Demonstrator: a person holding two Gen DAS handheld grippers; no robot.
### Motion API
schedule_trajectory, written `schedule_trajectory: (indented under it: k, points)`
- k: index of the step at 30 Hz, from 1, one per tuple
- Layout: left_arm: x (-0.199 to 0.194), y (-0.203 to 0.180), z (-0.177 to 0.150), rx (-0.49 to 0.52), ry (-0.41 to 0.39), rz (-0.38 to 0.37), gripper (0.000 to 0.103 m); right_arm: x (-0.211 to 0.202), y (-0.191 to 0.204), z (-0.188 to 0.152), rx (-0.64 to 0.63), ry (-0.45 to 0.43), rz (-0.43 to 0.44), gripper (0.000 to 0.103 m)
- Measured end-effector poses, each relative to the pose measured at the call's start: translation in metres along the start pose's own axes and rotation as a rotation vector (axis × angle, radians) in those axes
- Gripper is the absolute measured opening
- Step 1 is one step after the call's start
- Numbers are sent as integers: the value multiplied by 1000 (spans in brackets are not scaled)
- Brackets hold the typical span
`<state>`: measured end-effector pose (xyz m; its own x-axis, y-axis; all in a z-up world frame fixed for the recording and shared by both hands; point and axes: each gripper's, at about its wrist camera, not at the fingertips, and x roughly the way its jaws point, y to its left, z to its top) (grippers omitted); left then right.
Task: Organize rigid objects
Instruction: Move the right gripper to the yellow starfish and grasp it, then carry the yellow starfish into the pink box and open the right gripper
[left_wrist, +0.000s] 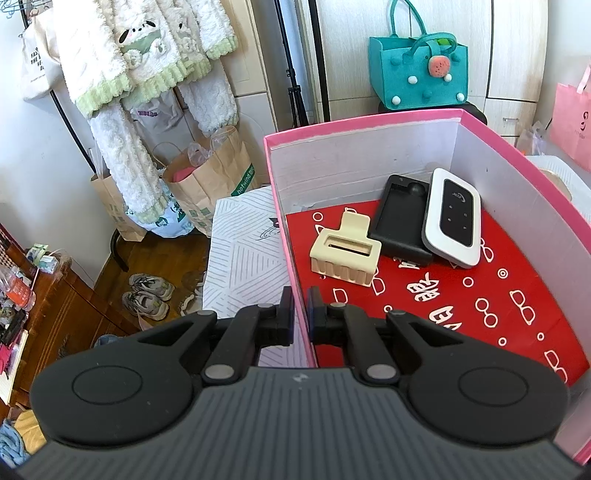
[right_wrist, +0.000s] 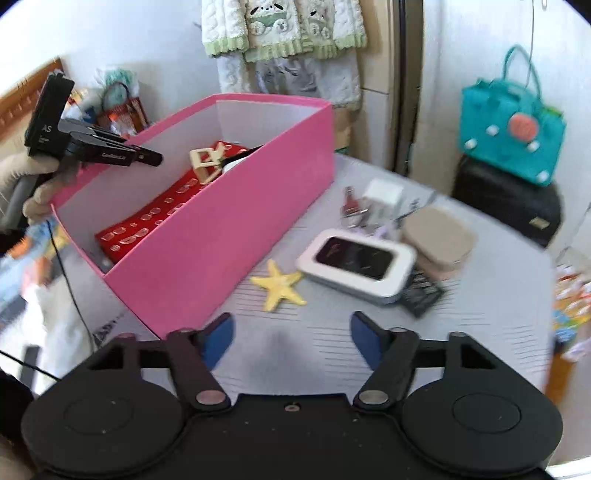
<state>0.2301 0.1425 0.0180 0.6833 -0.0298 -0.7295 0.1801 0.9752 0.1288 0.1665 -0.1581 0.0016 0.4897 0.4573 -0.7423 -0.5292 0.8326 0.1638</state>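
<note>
Progress of sorting into the pink box (left_wrist: 369, 122). Three items already lie on its red lining (left_wrist: 480, 295): a cream hair clip (left_wrist: 345, 251), a black case (left_wrist: 400, 218) and a white pocket router (left_wrist: 452, 221), the router resting partly on the case, all grouped toward the far end of the box. The near half of the lining is bare.

The left gripper (left_wrist: 301, 310) is pressed together on the near-left wall of the box, one finger outside and one inside, steadying it; the right wrist view shows the same gripper (right_wrist: 147, 159) at the box rim, held by a gloved hand (right_wrist: 40, 188).

The right gripper (right_wrist: 291, 336) has its jaws spread with nothing between them, and hovers over the bench (right_wrist: 480, 325) beside the box, facing the things not yet put away. These are a yellow starfish (right_wrist: 279, 286), nearest the gripper and just beside the box wall; a white tin (right_wrist: 358, 260) with a dark lid window; a beige pouch (right_wrist: 439, 240) touching the tin; a dark flat packet (right_wrist: 423, 293) partly under the tin; a white block (right_wrist: 382, 194); and small blurred items around it that cannot be identified.

Judged stage: roughly a third done; the starfish looks the likeliest next pick.
</note>
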Motion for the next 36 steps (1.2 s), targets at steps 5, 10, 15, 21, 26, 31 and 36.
schedule_trajectory:
  k: [5,10,15,21,26,31,36]
  points:
    - [0,-1,0,7,1,5,6,31,0,1,-42,-15,72,60]
    - [0,-1,0,10,1,4,6,55,-4,8,-83,-8,59,59]
    - [-1,-1,0,11,0,4,6,68,-11,13,-96,-17,82,50]
    - [0,-1,0,11,1,4,6,63,7,8,-196,-21,-8,32]
    - [-1,-1,0,9,0,3,6,47,20,4,-223,-43,-46,29]
    - [-1,0,1,9,0,4,6,26,24,7,-227,-74,-75,28]
    - [-1,0,0,9,-2,4,7,4,22,22,-211,-143,-123,28]
